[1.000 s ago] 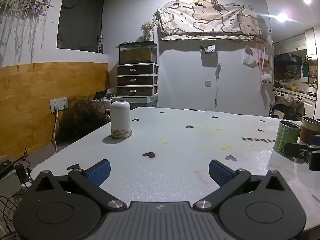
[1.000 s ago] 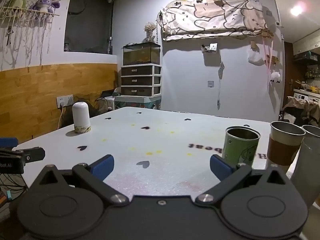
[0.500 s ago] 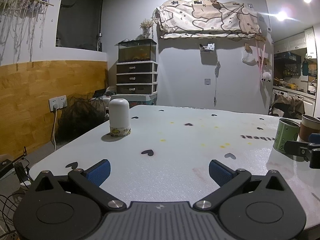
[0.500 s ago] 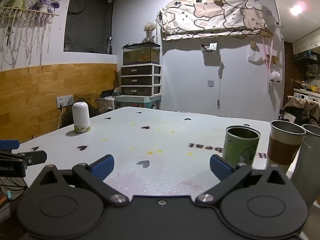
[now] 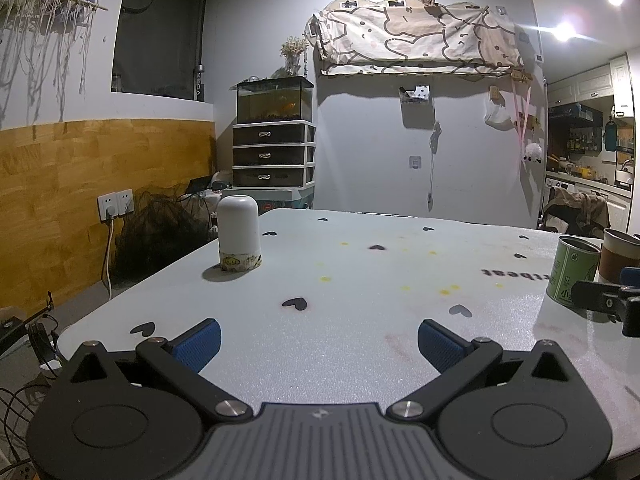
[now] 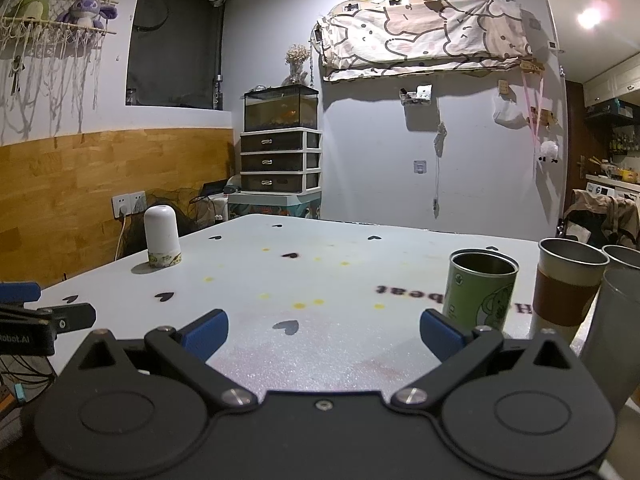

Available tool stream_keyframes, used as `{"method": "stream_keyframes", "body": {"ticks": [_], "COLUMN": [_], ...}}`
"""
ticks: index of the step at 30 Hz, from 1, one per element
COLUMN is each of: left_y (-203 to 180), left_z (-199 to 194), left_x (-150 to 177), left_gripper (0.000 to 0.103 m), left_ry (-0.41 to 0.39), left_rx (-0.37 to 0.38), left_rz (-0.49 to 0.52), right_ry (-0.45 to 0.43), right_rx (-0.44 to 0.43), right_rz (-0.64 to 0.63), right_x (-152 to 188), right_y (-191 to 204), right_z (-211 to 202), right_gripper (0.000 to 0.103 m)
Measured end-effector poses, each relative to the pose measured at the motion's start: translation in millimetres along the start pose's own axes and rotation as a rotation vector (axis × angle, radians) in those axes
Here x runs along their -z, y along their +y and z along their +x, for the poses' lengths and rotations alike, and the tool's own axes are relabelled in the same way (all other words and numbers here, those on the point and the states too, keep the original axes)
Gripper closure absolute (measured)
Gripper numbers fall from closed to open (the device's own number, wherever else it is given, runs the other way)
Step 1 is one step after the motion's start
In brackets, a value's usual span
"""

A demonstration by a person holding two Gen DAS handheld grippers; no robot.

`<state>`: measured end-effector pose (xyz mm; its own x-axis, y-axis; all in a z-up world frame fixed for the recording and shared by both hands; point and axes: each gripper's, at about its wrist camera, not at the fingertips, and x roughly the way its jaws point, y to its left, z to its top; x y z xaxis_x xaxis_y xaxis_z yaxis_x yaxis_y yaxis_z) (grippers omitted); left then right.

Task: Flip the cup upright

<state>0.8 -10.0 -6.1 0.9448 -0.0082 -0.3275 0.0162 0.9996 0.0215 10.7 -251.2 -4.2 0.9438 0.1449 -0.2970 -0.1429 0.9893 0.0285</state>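
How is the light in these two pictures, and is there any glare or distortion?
Left wrist view: dim room, two ceiling lights flare at upper right; the white cup casts a soft shadow leftward. Right wrist view: one flaring light; fisheye bends the walls, corners go dark.

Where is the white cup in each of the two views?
Left wrist: white cup, upside down, left of centre, near the table's left edge.
Right wrist: white cup, farther left and smaller, same edge.
Shared landmark: green can, standing at the right in both.
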Motion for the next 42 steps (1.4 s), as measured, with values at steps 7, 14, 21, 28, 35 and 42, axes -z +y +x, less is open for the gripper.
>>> {"method": "stream_keyframes", "body": {"ticks": [7,14,21,28,35,42], "left_y": [-0.1,-1.3,-1.2,-1.1,-0.8,-1.2], "left_z": [0.0,0.9,1.0,1.0,1.0,1.9], "left_x": [-0.2,1.8,1.6,1.3,1.1,1.9], "left_gripper": [0.000,0.000,0.000,0.000,0.000,0.000], "left_ry": [0.001,0.004,0.004,0.005,0.005,0.005], "left_rx": [0.000,0.003,0.003,0.003,0.004,0.004], "left_rz": [0.000,-0.002,-0.002,-0.001,-0.002,0.001], "right_ry": [0.000,0.000,0.000,0.000,-0.001,-0.002], "right_rx": [0.001,0.000,0.000,0.000,0.001,0.000], "right_rz": [0.001,0.001,0.002,0.003,0.002,0.002], "right_x": [0.3,0.4,0.3,0.3,0.2,0.2], "right_y": [-0.2,-0.3,-0.4,-0.5,-0.7,-0.6], "right_z": [0.1,0.1,0.0,-0.2,-0.6,-1.0], "right_gripper": [0.000,0.000,0.000,0.000,0.000,0.000]}}
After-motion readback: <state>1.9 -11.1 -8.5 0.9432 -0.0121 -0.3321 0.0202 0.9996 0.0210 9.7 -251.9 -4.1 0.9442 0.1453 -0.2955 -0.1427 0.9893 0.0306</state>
